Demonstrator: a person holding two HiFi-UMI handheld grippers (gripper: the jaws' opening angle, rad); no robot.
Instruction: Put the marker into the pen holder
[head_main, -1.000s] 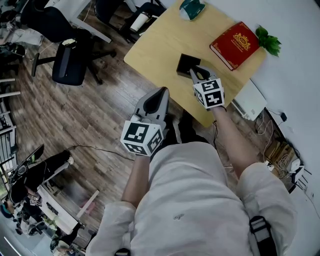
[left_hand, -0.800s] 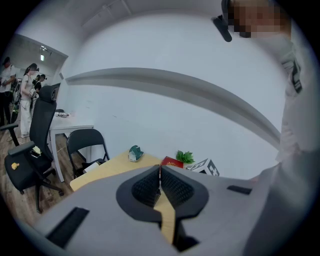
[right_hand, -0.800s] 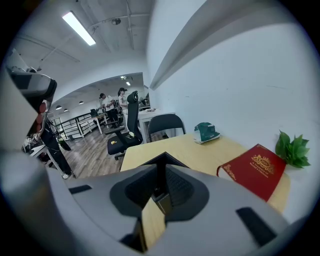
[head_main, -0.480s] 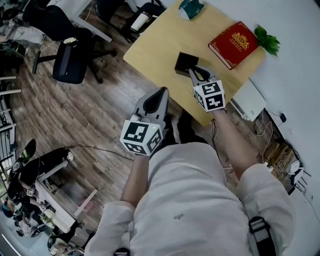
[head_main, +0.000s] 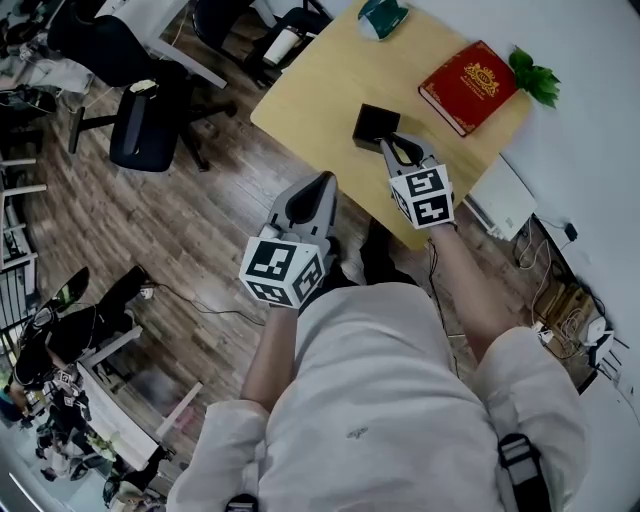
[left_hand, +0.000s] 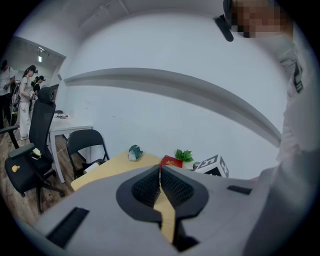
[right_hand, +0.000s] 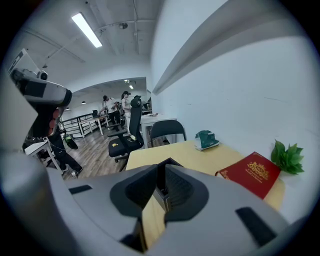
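While the pale wooden table (head_main: 320, 90) carries a red hardcover book with a gold emblem (head_main: 470, 87) at its far right corner, I hold my left gripper (head_main: 323, 182) off its near edge, above the wooden floor (head_main: 200, 230), jaws pressed together on nothing. My right gripper (head_main: 388, 143) hangs over the table's near part, jaws likewise closed and empty, and the small black square pen holder (head_main: 373, 122) stands on the table just beyond their tips.
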